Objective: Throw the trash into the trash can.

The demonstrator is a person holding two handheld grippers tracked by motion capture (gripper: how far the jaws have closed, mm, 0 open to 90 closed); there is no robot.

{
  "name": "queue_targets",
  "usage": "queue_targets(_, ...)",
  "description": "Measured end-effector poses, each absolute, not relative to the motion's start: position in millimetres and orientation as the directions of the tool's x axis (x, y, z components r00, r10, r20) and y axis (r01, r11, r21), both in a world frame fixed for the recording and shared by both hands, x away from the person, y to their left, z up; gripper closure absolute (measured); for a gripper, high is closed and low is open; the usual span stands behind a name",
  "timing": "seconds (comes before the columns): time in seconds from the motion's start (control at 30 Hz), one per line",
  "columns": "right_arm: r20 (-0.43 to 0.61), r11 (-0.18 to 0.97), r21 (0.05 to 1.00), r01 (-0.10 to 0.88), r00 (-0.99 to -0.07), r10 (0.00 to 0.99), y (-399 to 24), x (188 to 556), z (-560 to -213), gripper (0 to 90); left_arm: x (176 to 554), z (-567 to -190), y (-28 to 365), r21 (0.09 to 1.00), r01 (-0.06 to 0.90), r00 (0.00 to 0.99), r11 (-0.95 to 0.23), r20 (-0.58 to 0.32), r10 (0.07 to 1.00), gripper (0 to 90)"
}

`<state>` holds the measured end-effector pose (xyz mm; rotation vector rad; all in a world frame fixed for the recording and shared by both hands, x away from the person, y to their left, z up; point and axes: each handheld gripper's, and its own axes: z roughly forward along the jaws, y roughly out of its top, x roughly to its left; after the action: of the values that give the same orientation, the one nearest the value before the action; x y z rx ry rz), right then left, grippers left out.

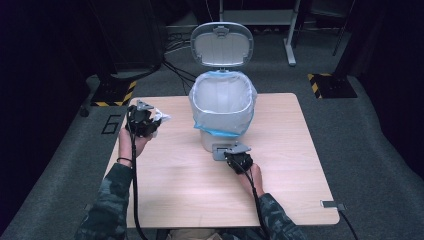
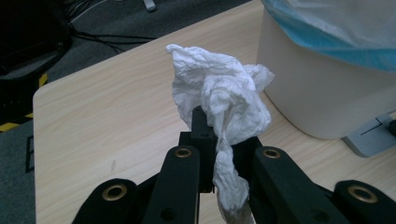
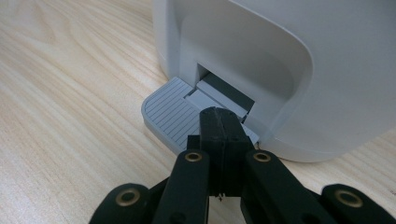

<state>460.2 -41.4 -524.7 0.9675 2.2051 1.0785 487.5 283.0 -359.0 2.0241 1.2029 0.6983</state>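
The left forearm enters from the bottom left of the high view, sleeved in camouflage cloth, and runs up and slightly outward; a dark band circles the wrist; the left hand (image 1: 134, 140) wraps the gripper body from below; the left gripper (image 1: 150, 119) points toward the far right, its jaws clamped together on a tissue (image 2: 224, 100), which bulges above them and trails down between them; its cable hangs back along the forearm. The right forearm comes in at bottom centre, angled up and left; the right hand (image 1: 255, 176) holds the right gripper (image 3: 223, 127) low, tilted downward; its jaws are pressed together, tips resting on the pedal (image 3: 170, 115).
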Motion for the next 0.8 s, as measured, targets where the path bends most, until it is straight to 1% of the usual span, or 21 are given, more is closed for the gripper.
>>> queue_targets(0.43, -0.122, 0.435, 0.818, 0.378, -0.623, 0.772, -41.4, 460.1, -524.7, 90.0, 496.4, -335.6, 270.7, 0.775, 0.501, 0.463, -0.386, 0.137, 0.876, 83.9)
queue_targets(0.8, -0.125, 0.436, 0.817, 0.376, -0.623, 0.772, -41.6, 460.3, -524.8, 90.0, 501.2, -315.2, 260.6, 0.785, 0.473, 0.469, -0.400, 0.160, 0.869, 83.8)
